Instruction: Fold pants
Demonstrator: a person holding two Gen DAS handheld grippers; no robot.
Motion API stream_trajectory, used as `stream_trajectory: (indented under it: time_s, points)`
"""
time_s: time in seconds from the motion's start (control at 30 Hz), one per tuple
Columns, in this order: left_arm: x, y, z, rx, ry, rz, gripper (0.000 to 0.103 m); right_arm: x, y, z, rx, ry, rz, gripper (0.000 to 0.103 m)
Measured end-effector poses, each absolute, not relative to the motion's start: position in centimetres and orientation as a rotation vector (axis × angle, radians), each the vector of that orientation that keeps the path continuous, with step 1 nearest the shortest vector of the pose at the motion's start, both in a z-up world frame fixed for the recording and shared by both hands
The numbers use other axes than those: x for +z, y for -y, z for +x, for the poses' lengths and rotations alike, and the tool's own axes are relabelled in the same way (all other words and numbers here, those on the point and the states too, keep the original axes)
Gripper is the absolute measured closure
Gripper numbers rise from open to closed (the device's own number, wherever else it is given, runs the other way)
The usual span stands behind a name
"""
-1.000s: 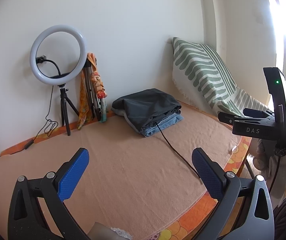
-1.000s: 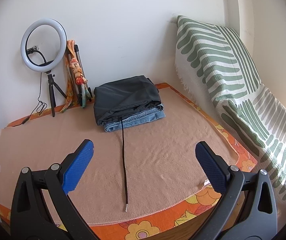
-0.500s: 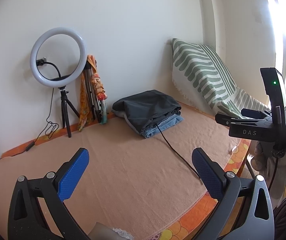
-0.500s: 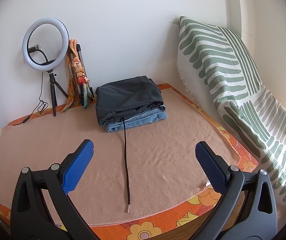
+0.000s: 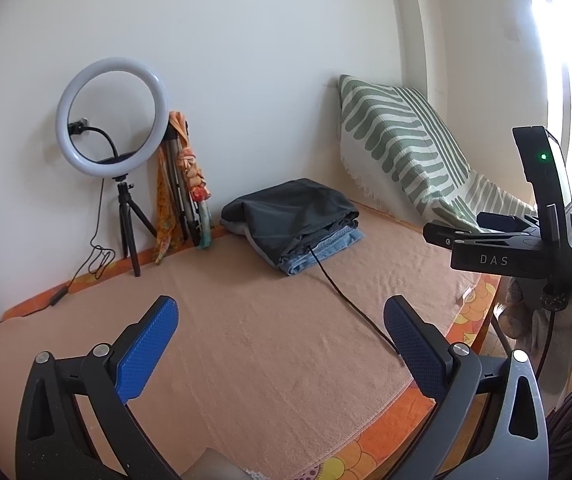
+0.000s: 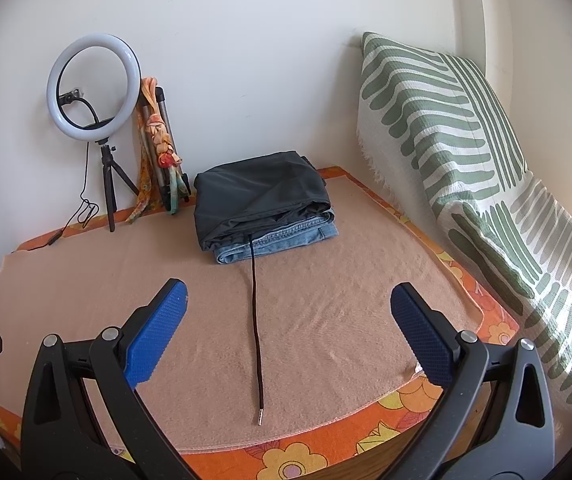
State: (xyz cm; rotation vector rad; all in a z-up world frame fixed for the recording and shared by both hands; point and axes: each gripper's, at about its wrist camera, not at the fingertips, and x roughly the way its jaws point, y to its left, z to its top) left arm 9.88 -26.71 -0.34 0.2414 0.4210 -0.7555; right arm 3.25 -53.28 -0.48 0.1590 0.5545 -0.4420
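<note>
Pants (image 6: 262, 200): folded dark pair stacked on jeans (image 6: 286, 238) at blanket's (image 6: 325, 312) far end, drawstring (image 6: 256, 320) trailing toward grippers. Left gripper (image 5: 282, 344) and right gripper (image 6: 286, 328) both spread wide, holding nothing, above blanket.

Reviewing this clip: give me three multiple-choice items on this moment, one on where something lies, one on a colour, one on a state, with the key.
1. Where does the folded stack lie?
A. at the far end of the peach blanket, near the wall
B. on the striped cushion
C. between the left fingers

2. What colour is the lower garment in the stack?
A. red
B. light blue denim
C. white

3. How are the two hand-held grippers?
A. both open, holding nothing
B. both shut on cloth
C. left shut on the cord

Key: 1 A, the dark pants and jeans sit far back on the blanket. 2 B, denim shows below. 3 A, the left hand-held gripper and right hand-held gripper gape over bare blanket.
</note>
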Motion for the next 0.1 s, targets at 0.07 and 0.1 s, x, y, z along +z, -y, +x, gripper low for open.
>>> stream_trajectory:
  time_s: [0.07, 0.1]
  points:
    - [-0.31, 26.74, 9.84, -0.760, -0.421, 0.242, 0.001, -0.47, 53.30, 3.26, -0.442, -0.554, 0.159, 0.000]
    - [-0.28, 26.74, 9.84, -0.759, -0.420, 0.242, 0.001, -0.47, 53.31, 3.27, -0.442, -0.553, 0.160, 0.000]
